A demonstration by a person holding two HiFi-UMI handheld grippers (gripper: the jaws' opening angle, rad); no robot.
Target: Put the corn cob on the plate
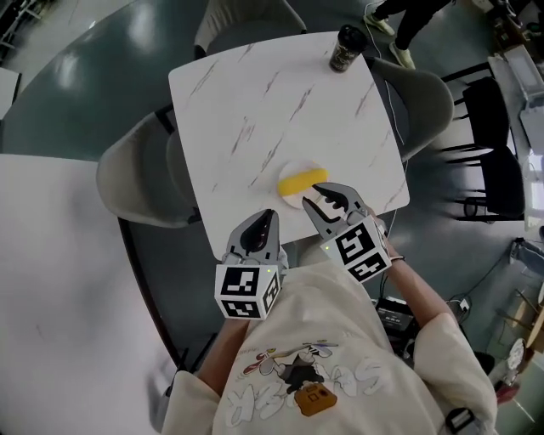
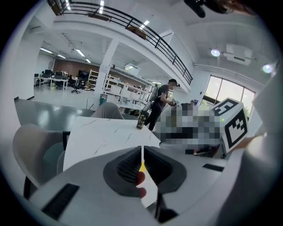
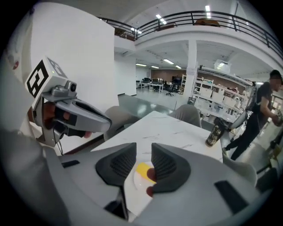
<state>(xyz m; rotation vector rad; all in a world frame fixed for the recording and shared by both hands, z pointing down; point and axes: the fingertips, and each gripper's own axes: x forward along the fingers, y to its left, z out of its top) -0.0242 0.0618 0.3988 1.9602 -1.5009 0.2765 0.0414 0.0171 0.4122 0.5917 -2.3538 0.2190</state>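
The yellow corn cob [image 1: 303,180] lies on a small white plate [image 1: 290,199] near the front edge of the white marble table [image 1: 255,93]. My right gripper [image 1: 328,198] hovers just in front of the plate, jaws parted with nothing between them. In the right gripper view the cob [image 3: 143,170] and plate [image 3: 132,182] show below the gap of that gripper [image 3: 143,153]. My left gripper [image 1: 263,219] hangs over the table's front edge, left of the plate, jaws together and empty. Its own view shows that gripper [image 2: 142,151] with only a thin slit.
A dark can [image 1: 347,48] stands at the table's far right corner. Grey chairs stand at the left [image 1: 140,178], right [image 1: 429,102] and far side [image 1: 246,17]. A person [image 3: 258,114] stands beyond the table.
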